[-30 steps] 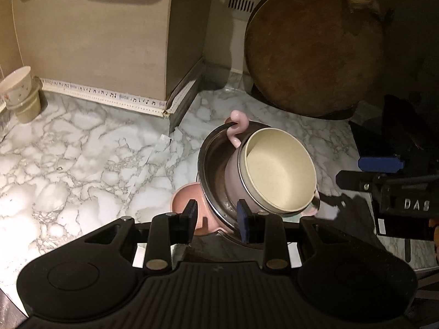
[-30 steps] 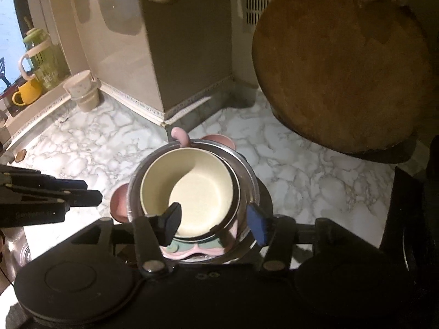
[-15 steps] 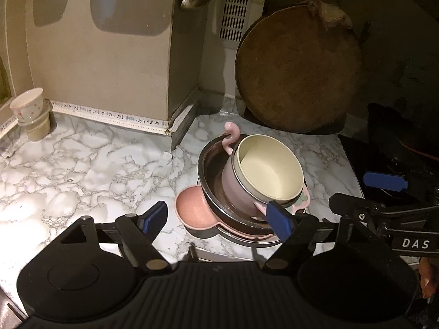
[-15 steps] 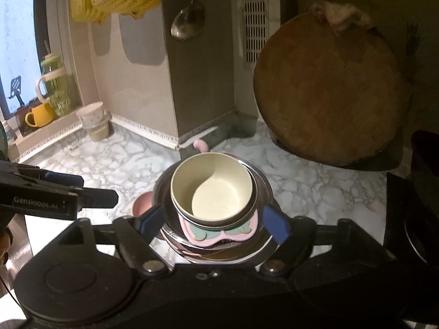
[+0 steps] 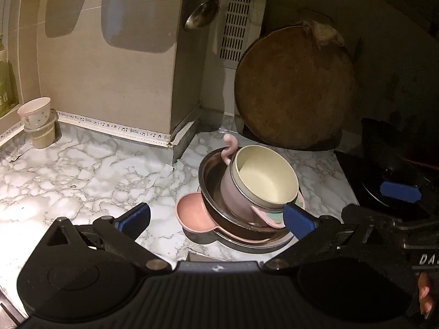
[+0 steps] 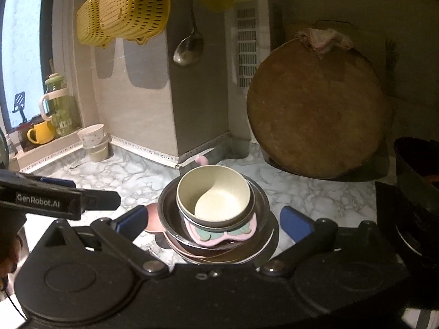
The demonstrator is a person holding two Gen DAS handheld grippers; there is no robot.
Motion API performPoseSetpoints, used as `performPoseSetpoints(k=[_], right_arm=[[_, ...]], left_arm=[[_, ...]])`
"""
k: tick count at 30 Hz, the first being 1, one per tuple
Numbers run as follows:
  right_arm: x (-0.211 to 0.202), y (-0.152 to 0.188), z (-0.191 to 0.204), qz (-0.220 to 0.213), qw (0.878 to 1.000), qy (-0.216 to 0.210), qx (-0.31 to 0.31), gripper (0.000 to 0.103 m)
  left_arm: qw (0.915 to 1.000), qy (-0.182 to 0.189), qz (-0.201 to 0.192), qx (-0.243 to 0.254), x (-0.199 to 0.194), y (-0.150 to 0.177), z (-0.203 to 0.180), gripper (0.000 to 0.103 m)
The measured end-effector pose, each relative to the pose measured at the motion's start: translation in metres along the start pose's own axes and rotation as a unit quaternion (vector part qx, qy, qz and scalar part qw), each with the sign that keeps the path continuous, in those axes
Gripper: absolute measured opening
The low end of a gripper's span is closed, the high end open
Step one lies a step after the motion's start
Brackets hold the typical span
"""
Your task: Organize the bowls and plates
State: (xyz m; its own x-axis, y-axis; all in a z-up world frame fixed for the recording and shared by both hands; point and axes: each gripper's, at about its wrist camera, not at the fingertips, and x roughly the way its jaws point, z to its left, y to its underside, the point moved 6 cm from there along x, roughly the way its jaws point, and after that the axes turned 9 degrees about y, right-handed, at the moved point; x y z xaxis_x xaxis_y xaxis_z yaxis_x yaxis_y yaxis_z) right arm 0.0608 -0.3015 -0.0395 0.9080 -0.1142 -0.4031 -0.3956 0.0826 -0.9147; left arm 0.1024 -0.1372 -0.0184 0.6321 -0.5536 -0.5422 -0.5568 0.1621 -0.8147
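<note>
Dishes are nested to save counter space: cream bowl sits in a pink handled cup, inside a steel bowl, on a pink plate, all on the marble counter near the round cutting board. Cup leans, so the stack looks slightly unstable. Left gripper and right gripper: jaws opening wide, straddling the stack, touching nothing, holding nothing.

Cream bowl, grey-veined white counter, perhaps marble
</note>
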Motion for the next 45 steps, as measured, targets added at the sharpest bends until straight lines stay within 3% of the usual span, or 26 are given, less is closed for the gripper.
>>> performPoseSetpoints(k=[26, 45], right_arm=[[0.0, 0.004, -0.01, -0.004, 0.999, 0.036, 0.011, 0.103], [0.0, 0.003, -0.004, -0.002, 1.0, 0.017, 0.014, 0.103]], left_arm=[[0.9993, 0.019, -0.019, 0.025, -0.009, 0.001, -0.014, 0.103], [0.9994, 0.009, -0.017, 0.028, -0.009, 0.005, -0.012, 0.103]])
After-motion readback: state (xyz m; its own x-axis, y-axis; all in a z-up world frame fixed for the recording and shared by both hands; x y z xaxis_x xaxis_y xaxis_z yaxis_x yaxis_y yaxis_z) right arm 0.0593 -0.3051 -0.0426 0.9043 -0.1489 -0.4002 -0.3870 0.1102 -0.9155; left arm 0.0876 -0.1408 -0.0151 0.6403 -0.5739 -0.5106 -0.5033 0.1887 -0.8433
